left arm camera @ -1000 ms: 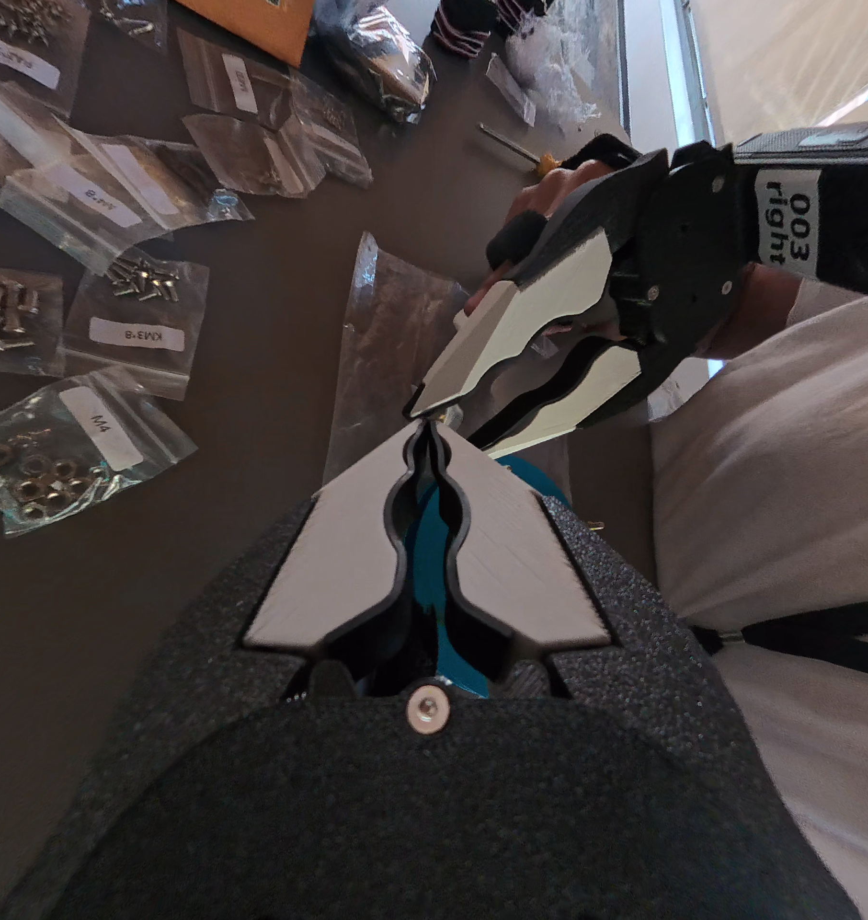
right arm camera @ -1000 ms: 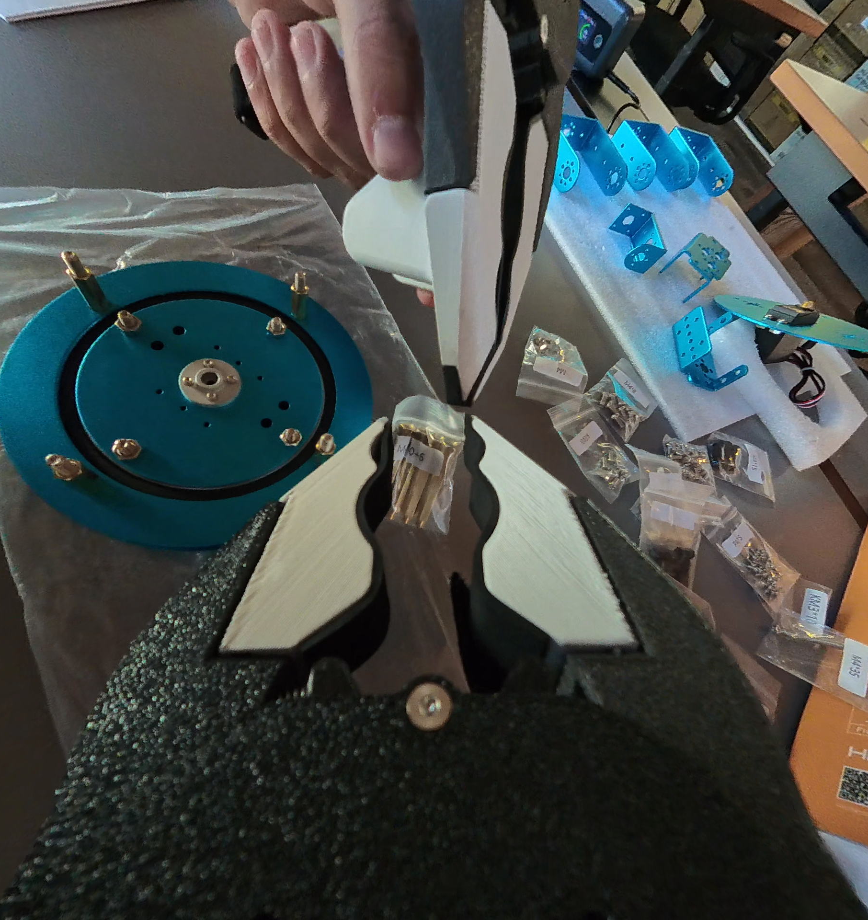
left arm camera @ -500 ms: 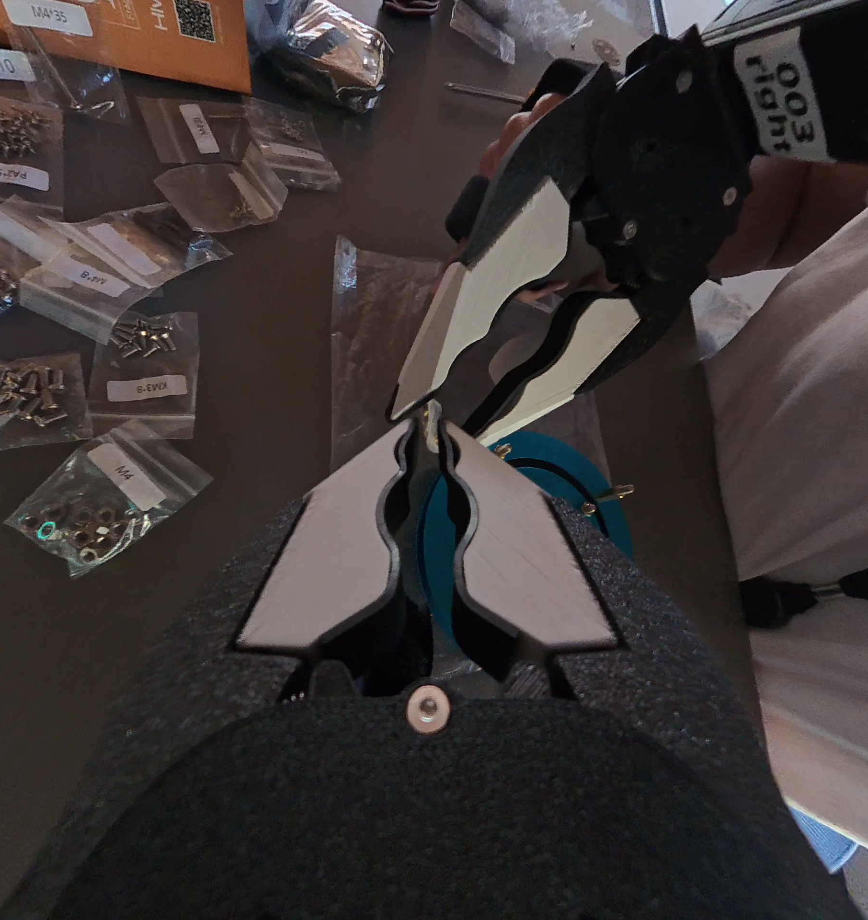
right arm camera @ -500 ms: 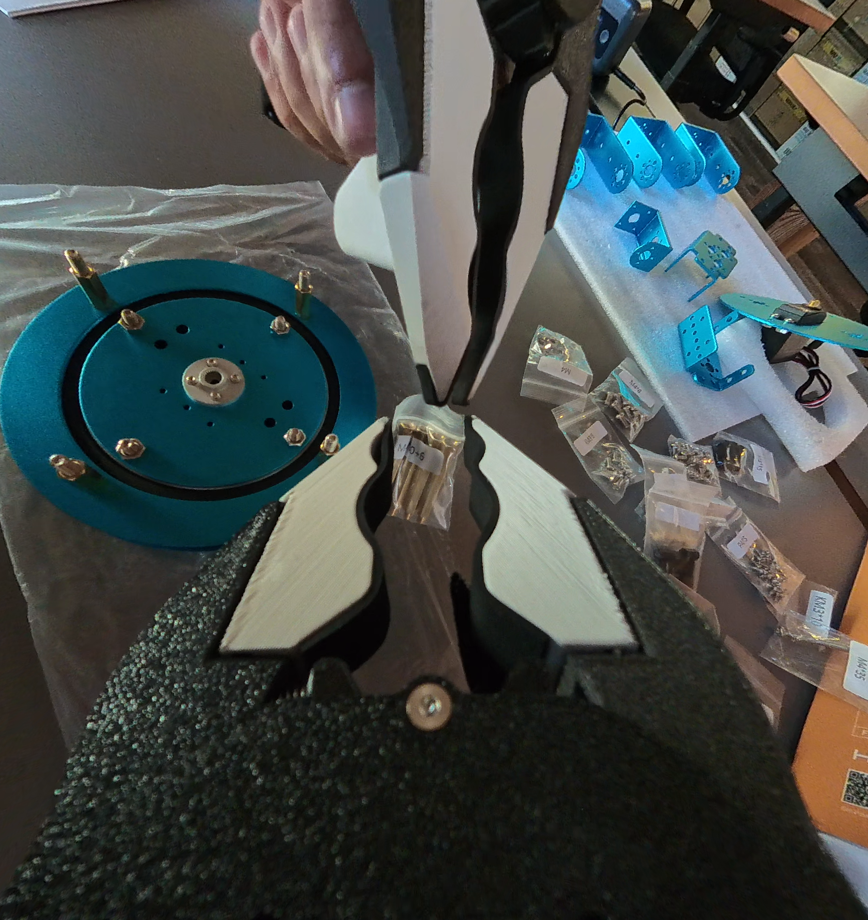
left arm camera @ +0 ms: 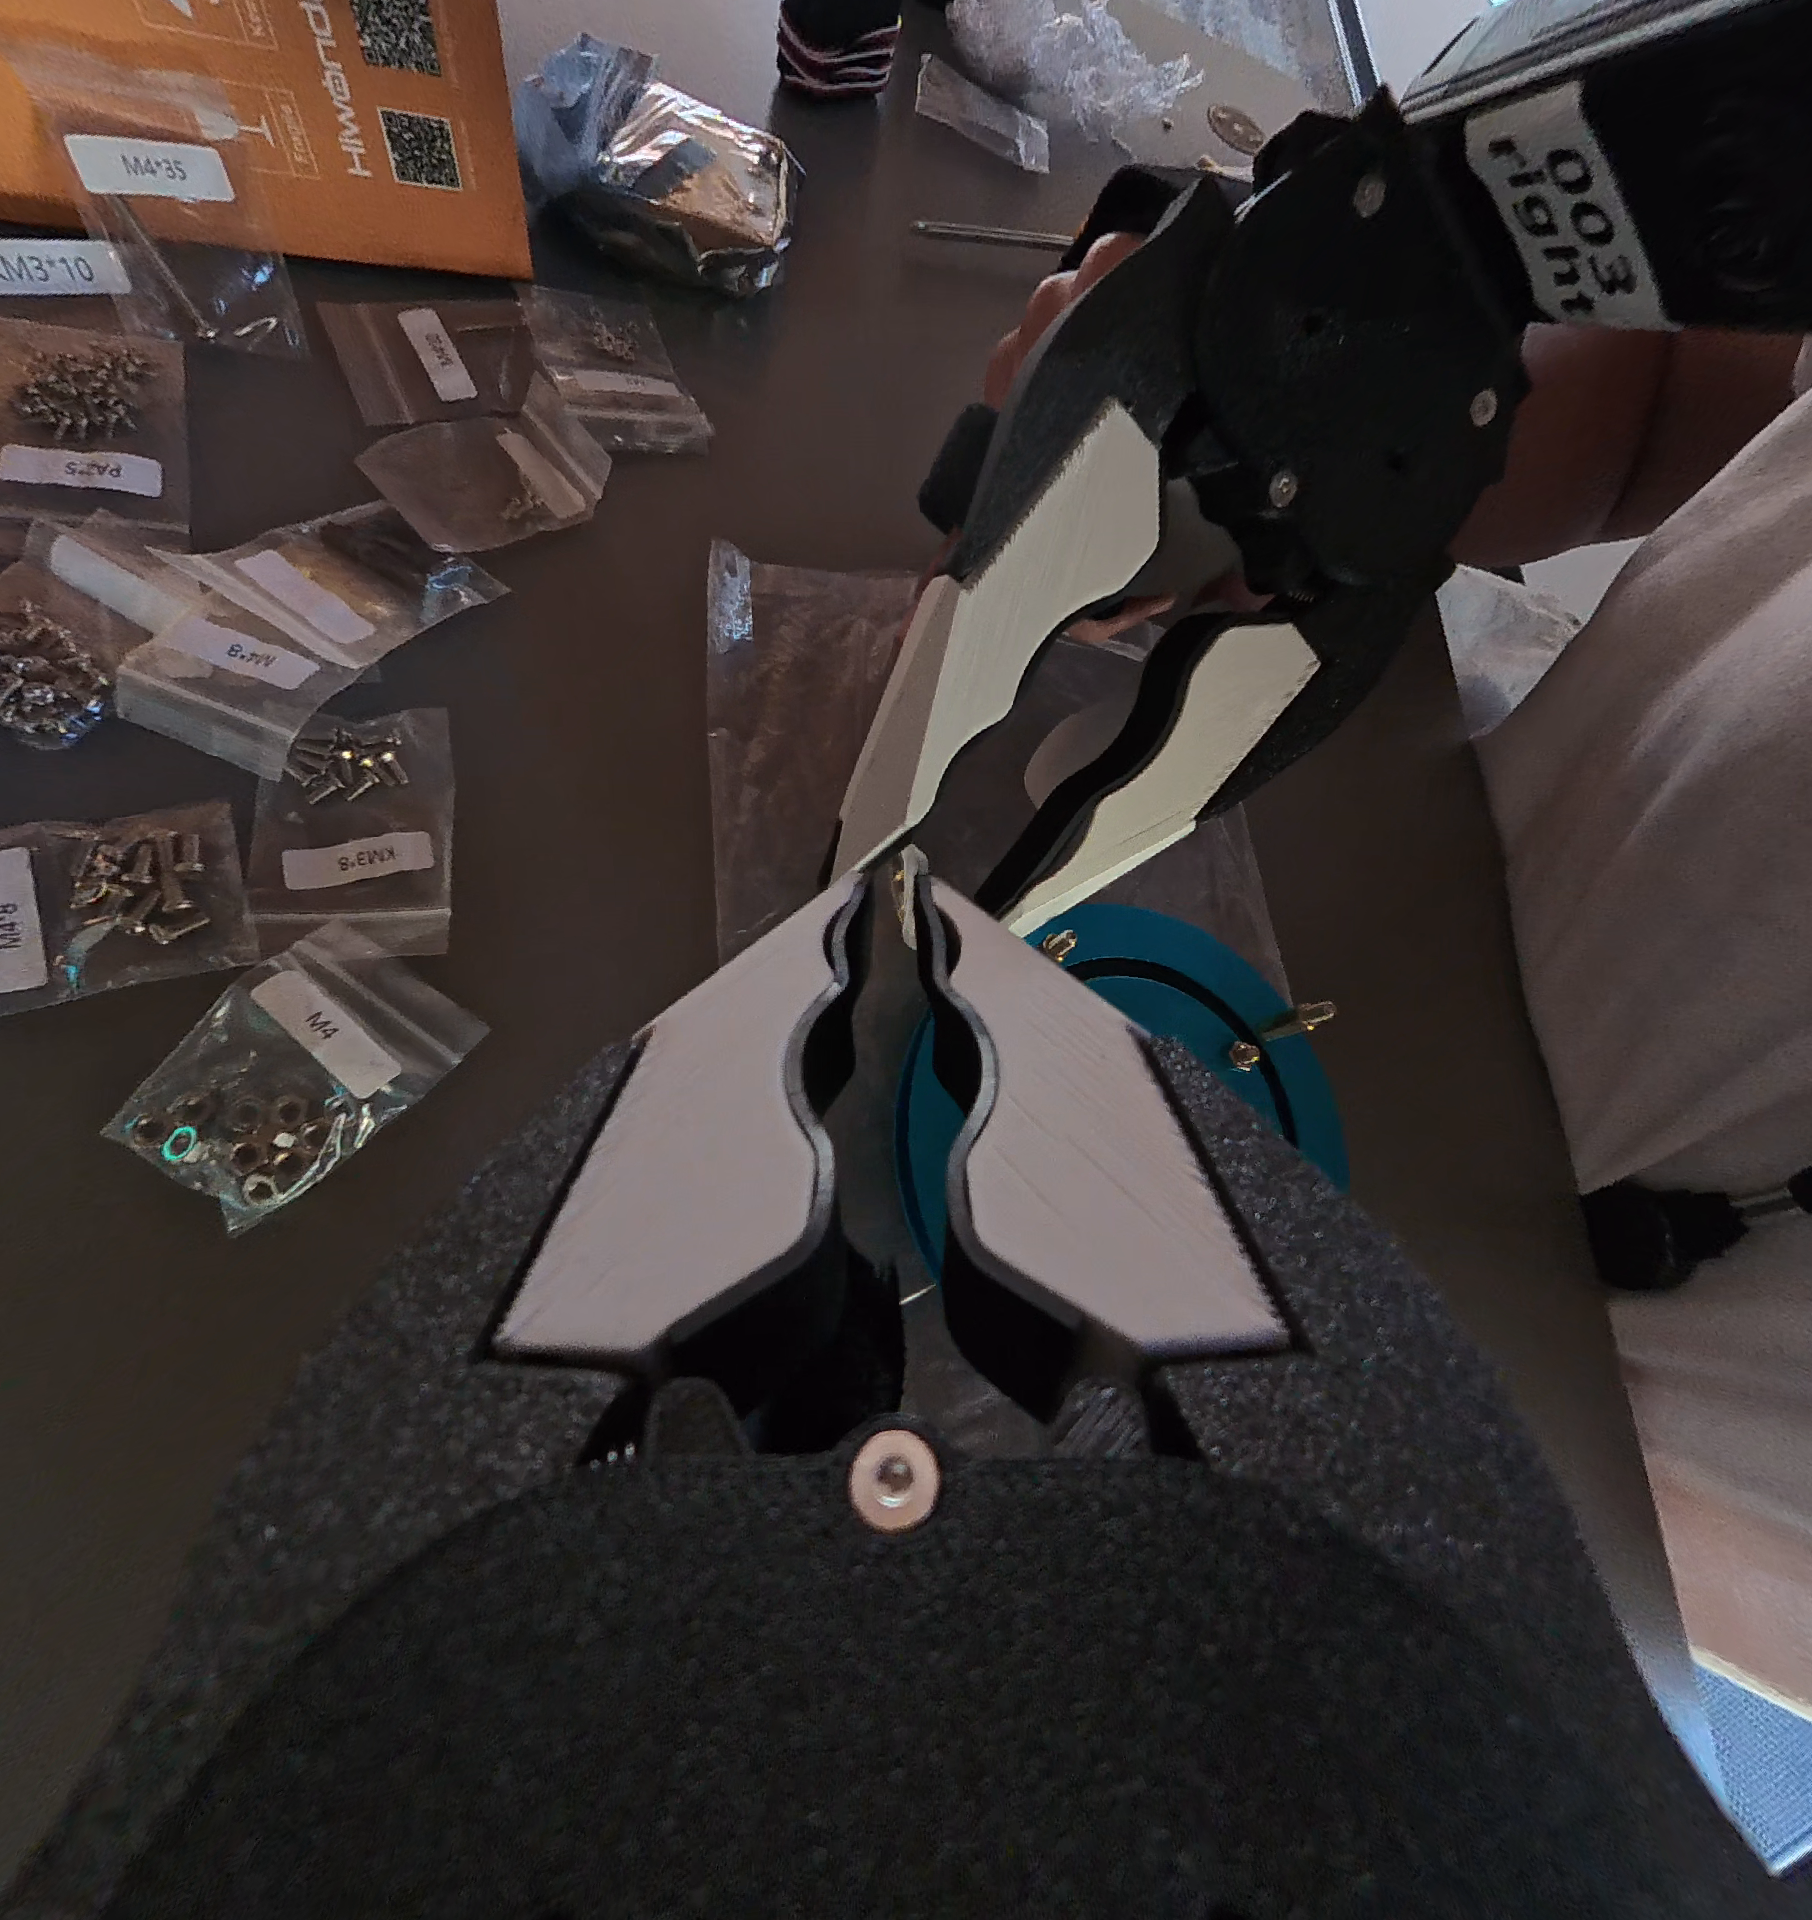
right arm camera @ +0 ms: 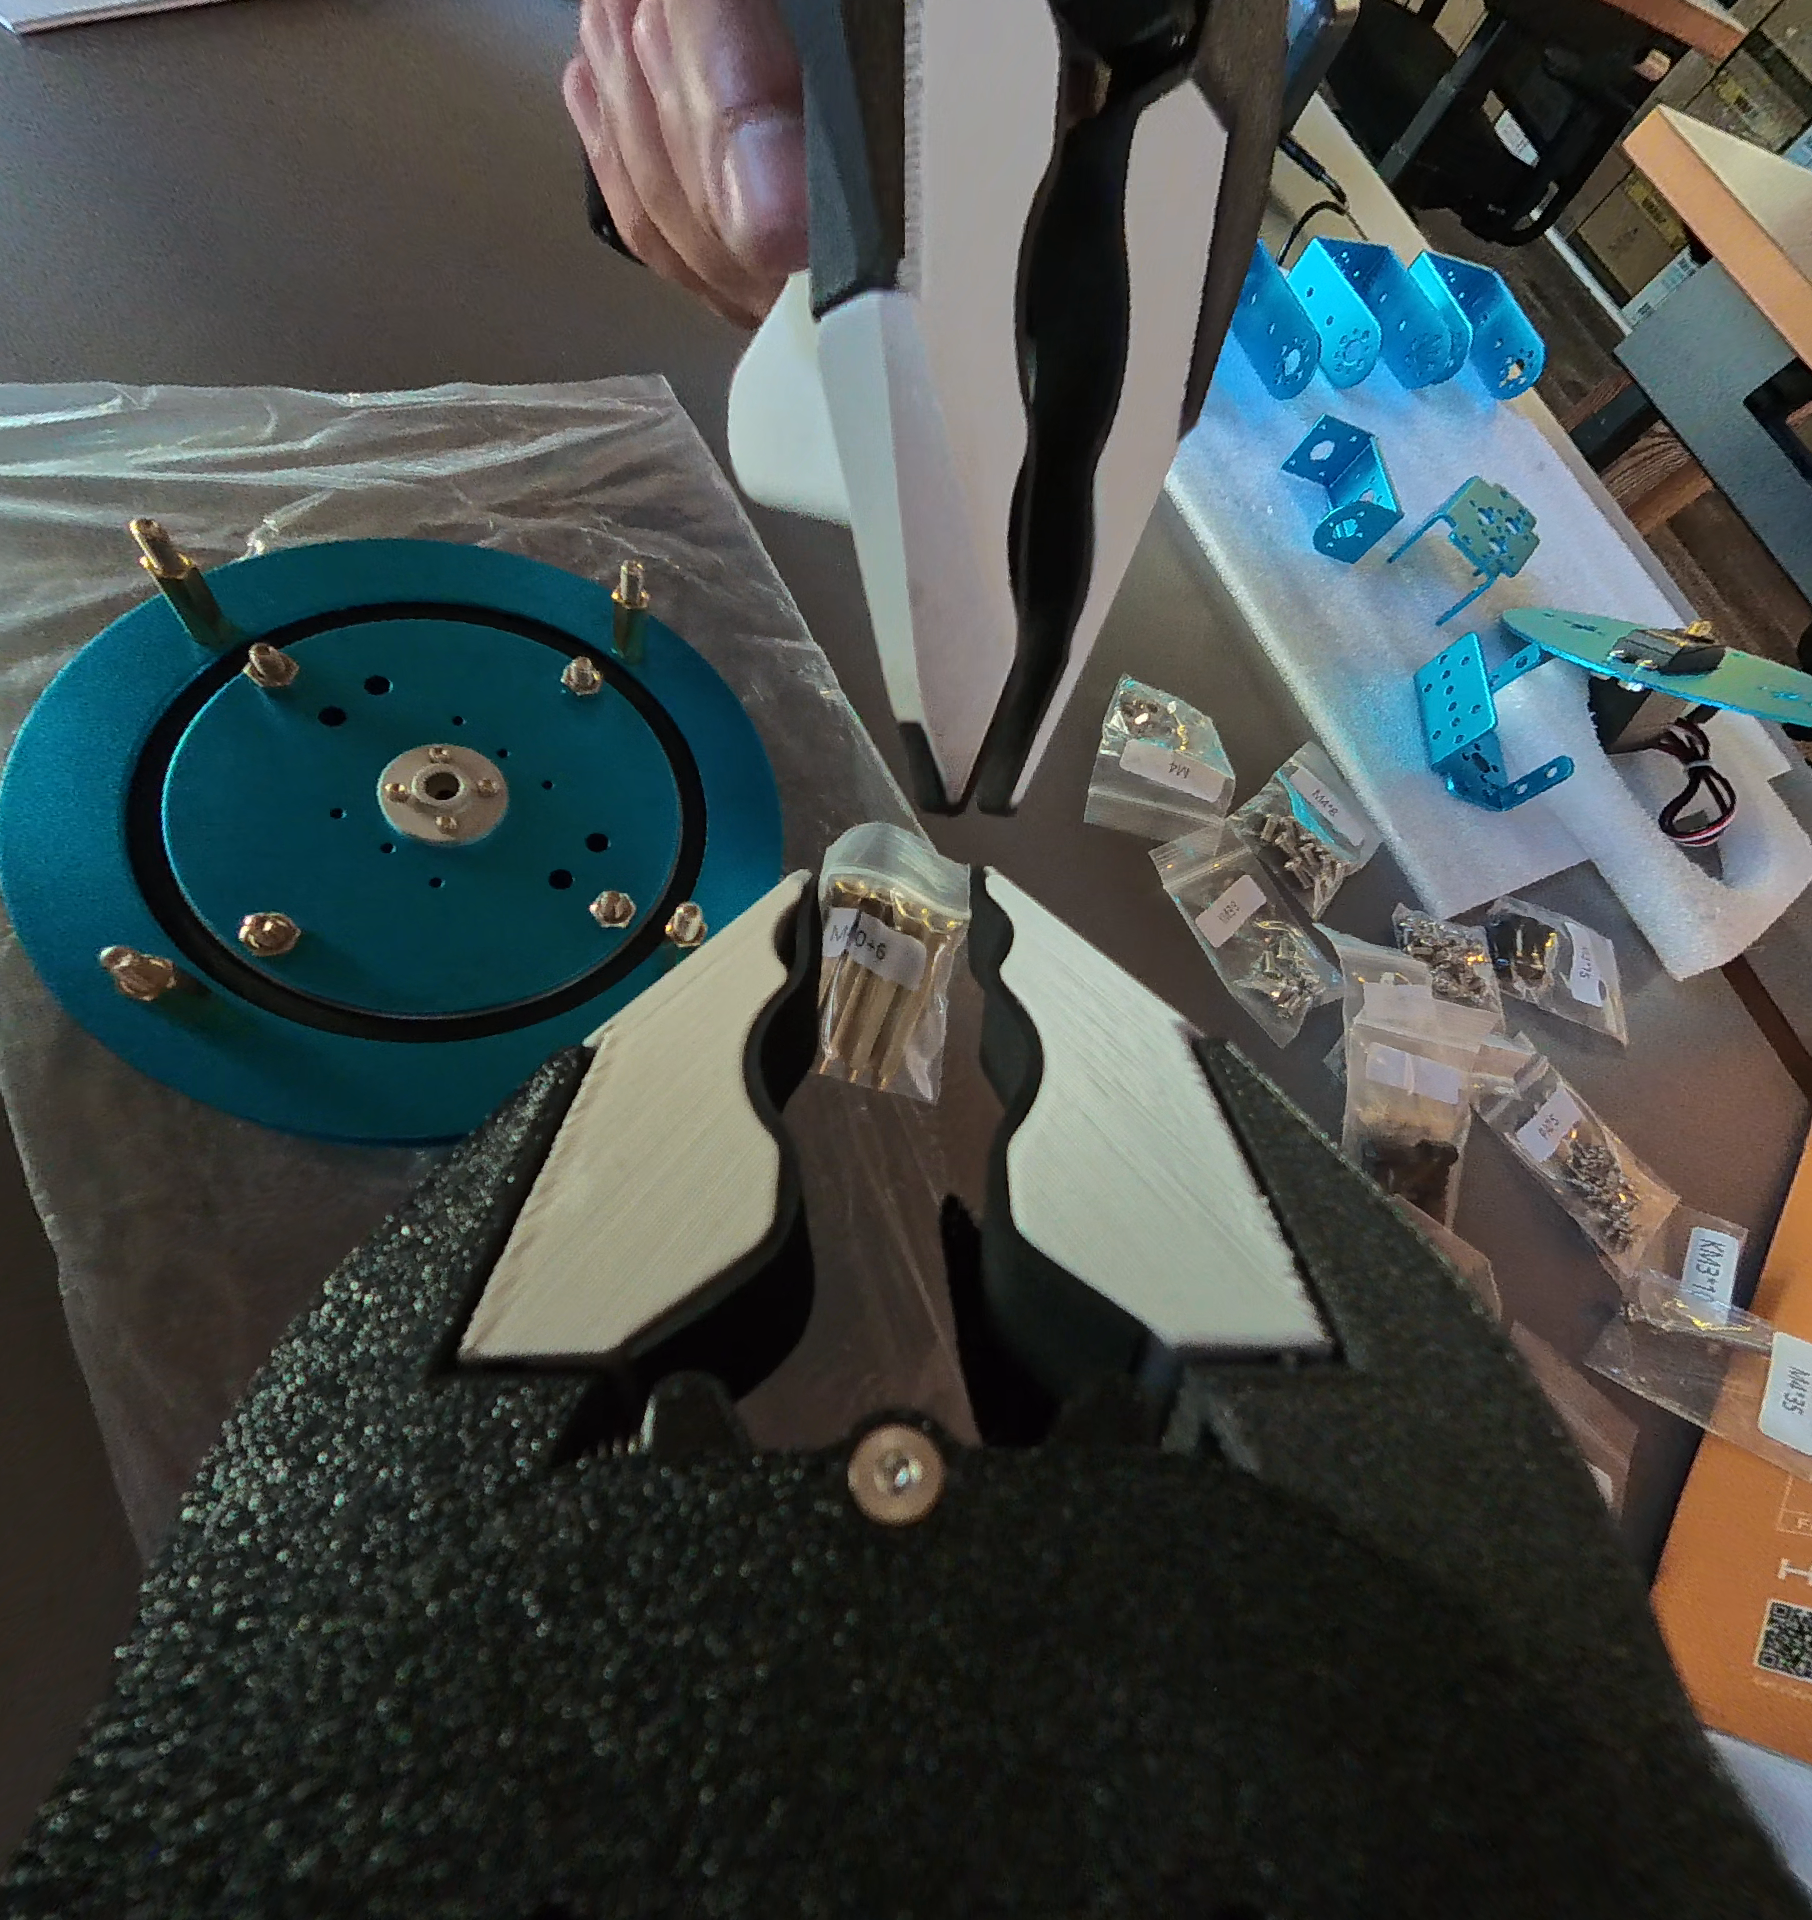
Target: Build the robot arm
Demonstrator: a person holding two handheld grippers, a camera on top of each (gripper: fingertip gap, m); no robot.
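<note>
My right gripper is shut on a small clear bag of brass standoffs and holds it by its sides above the table. My left gripper comes down from above. Its jaws stand slightly apart, with the tips just over the bag's top edge, a sliver of which shows at the tips in the left wrist view. My left gripper holds nothing that I can see. A blue round plate with brass standoffs and nuts lies on a clear plastic sheet to the left.
Several small bags of screws and nuts lie to the right; they also show in the left wrist view. Blue metal brackets sit on white foam. An orange box is at the table's edge. A person's hand holds the left gripper. Both grippers' tips are close together, under 4 cm apart. The blue round plate is about 11 cm from my right fingertips.
My left gripper turned more upright over the bag, touched its top, then opened slightly and lifted just clear. The right gripper kept hold of the bag.
</note>
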